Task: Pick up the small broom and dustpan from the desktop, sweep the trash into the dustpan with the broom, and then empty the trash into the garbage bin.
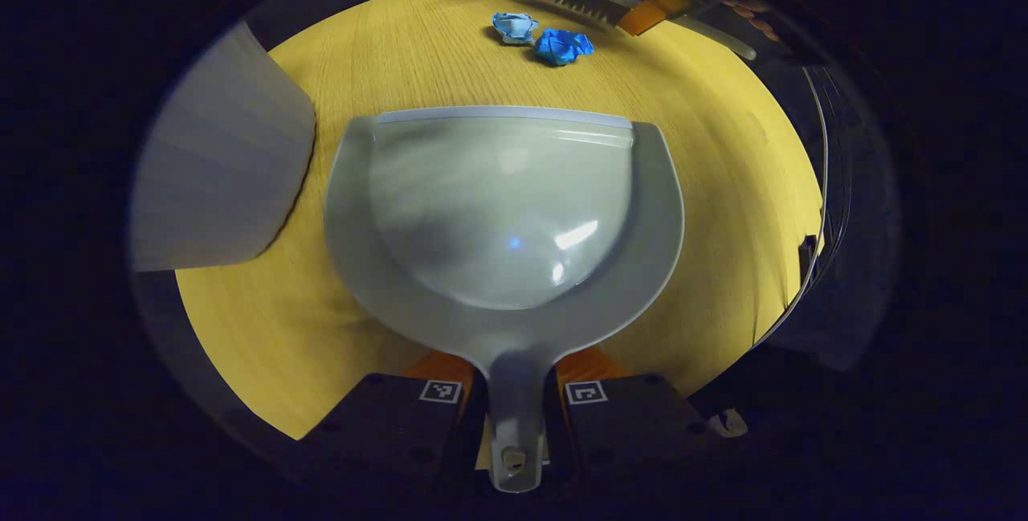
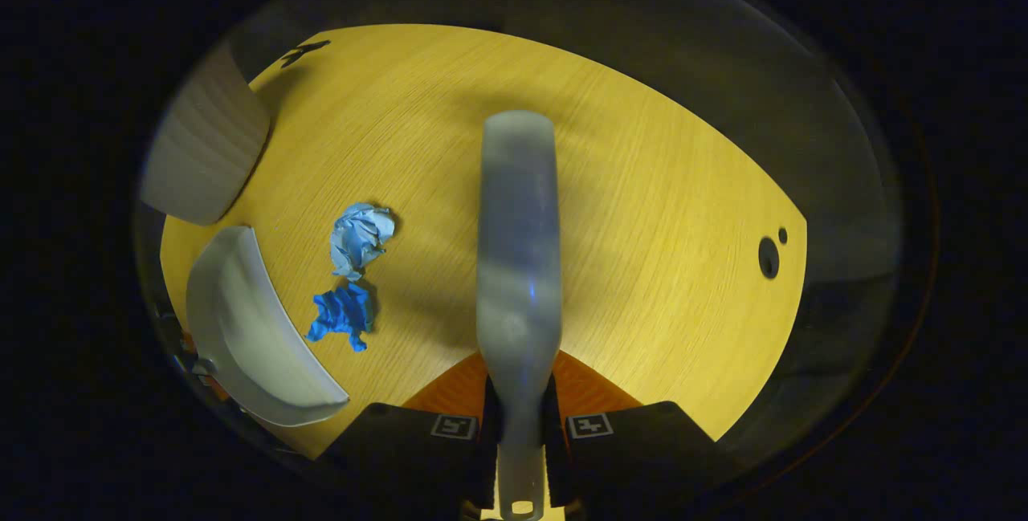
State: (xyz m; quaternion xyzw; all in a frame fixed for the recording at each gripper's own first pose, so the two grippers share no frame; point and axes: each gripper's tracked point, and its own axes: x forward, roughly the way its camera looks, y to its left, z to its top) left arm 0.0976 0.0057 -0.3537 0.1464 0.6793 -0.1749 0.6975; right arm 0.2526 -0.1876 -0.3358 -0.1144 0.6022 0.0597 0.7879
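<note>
Left gripper [image 1: 514, 404]: I have it clenched on the dustpan [image 1: 502, 208] handle, a finger pressing on each side.
Right gripper [image 2: 520, 425]: my fingers clamp the small broom [image 2: 518, 248] by its handle; the broom's back runs straight ahead over the desktop [image 2: 658, 208].
Dustpan: smooth grey plastic, glossy rounded scoop with a flat straight lip facing the trash; the scoop holds nothing.
Trash: two crumpled paper wads, a pale blue one [image 1: 514, 26] and a deep blue one [image 1: 563, 46], just beside each other, lying between the dustpan lip and the broom.
Open room: bare wood-grain desktop between the lip and the wads, and wide bare wood to the right of the broom in the right gripper view.
Edges: the desktop's rim curves off into dark on every side; two dark round holes [image 2: 769, 256] sit near its right edge.
Garbage bin [image 1: 217, 160]: pale, ribbed wall, standing at the desktop's left edge, close to the dustpan.
</note>
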